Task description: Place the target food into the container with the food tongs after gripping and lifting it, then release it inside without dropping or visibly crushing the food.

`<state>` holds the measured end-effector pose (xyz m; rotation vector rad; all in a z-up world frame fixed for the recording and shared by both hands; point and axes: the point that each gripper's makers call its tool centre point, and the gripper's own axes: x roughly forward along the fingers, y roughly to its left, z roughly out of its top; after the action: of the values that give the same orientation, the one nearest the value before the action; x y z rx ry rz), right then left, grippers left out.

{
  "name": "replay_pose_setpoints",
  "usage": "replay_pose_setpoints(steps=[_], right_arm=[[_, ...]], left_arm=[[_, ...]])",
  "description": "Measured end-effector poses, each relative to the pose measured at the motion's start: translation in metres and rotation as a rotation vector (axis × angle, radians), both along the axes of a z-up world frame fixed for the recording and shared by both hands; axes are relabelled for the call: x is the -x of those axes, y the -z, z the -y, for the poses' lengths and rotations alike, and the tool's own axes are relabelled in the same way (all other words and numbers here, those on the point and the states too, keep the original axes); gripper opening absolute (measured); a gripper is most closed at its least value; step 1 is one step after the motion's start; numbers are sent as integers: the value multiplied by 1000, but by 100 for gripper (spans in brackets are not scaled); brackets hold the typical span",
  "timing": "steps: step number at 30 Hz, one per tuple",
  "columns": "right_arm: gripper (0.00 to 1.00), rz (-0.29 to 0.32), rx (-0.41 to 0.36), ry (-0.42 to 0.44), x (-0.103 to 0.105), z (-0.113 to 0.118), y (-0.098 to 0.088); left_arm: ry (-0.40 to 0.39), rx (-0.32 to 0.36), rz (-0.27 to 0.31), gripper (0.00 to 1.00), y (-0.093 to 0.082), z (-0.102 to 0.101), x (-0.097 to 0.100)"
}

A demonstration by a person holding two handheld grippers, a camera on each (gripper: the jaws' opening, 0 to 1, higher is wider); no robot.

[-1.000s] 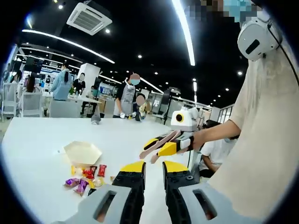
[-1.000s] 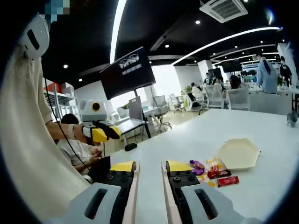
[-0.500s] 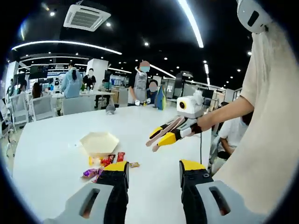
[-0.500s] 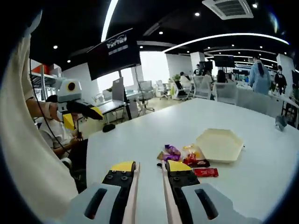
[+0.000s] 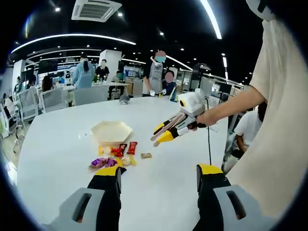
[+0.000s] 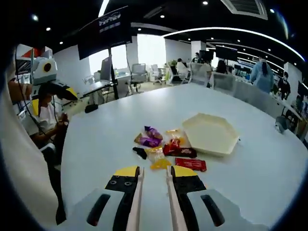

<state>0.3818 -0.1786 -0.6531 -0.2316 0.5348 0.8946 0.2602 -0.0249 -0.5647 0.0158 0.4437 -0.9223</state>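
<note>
A cream hexagonal container (image 6: 210, 134) lies on the white table (image 6: 96, 144), with a small heap of wrapped snacks (image 6: 161, 150) against its near side: purple, red, yellow and black wrappers. My right gripper (image 6: 156, 172) hangs just short of the heap, jaws close together with nothing between them. From the left gripper view the container (image 5: 111, 131) and snacks (image 5: 116, 157) sit ahead to the left. My left gripper (image 5: 161, 172) is wide open and empty above the table. A hand holds the right gripper (image 5: 160, 139) over the table, right of the snacks.
The left gripper (image 6: 52, 91) appears at the far left, off the table's edge. A person in a cream top (image 5: 274, 120) stands close on the right. Several people, chairs and desks (image 5: 57, 98) fill the room beyond the table (image 5: 53, 149). A small dark object (image 5: 124, 99) rests at its far edge.
My left gripper's jaws have spread from nearly together to wide apart. Both cameras have come closer to the table and tilted down, so snacks and container look larger. The right gripper's jaws kept their gap.
</note>
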Motion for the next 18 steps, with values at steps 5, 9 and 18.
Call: replay_pose_setpoints(steps=[5, 9, 18], right_arm=[[25, -22, 61, 5, -7, 6, 18], [25, -40, 95, 2, -12, 11, 32], [25, -76, 142, -39, -16, 8, 52]], left_arm=[[-20, -20, -10, 64, 5, -3, 1], [-41, -23, -20, 66, 8, -4, -2], [-39, -37, -28, 69, 6, 1, -7]])
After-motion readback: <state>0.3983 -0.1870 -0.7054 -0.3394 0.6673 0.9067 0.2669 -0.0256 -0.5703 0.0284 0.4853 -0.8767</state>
